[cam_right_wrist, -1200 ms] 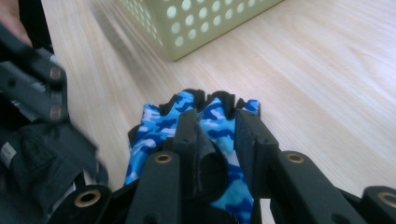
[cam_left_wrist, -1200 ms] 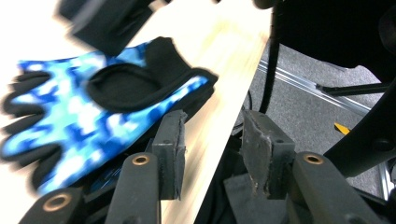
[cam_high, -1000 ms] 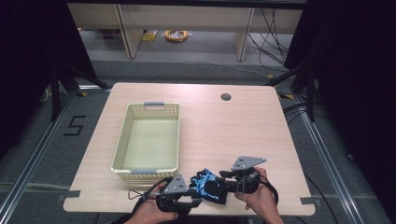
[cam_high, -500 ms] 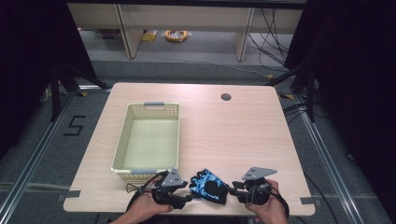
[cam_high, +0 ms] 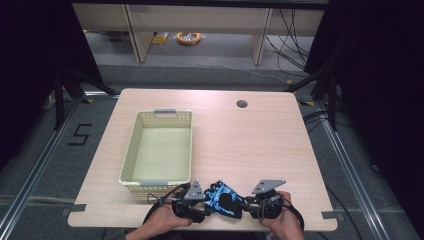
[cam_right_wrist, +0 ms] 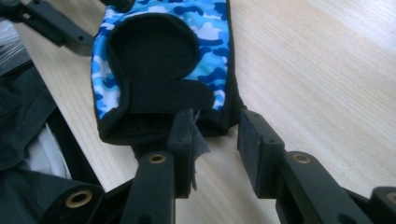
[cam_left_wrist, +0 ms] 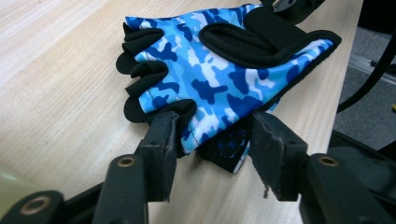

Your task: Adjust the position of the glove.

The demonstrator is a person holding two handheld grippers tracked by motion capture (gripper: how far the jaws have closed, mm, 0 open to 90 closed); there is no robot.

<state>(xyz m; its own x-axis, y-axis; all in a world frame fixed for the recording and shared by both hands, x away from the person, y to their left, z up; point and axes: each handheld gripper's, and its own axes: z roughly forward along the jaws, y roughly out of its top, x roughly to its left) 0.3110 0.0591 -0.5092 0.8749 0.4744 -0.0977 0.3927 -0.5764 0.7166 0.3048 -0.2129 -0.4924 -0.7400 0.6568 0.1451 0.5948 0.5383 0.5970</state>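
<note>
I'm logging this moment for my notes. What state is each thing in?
Glove: lying flat on the table near its front edge, between both tongs.
Left tongs: jaws have just been closing, set around the glove's finger end; grip unclear.
Right tongs: jaws set at the glove's black cuff edge; grip unclear.
Basket: upright, empty.

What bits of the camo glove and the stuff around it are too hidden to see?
- Blue camouflage fingerless glove: its underside lies against the light wooden table in all views.
- Left tongs: left gripper view, the glove's edge sits between the pads; whether they press is unclear.
- Yellow object on the floor: high view, too small to identify.
</note>
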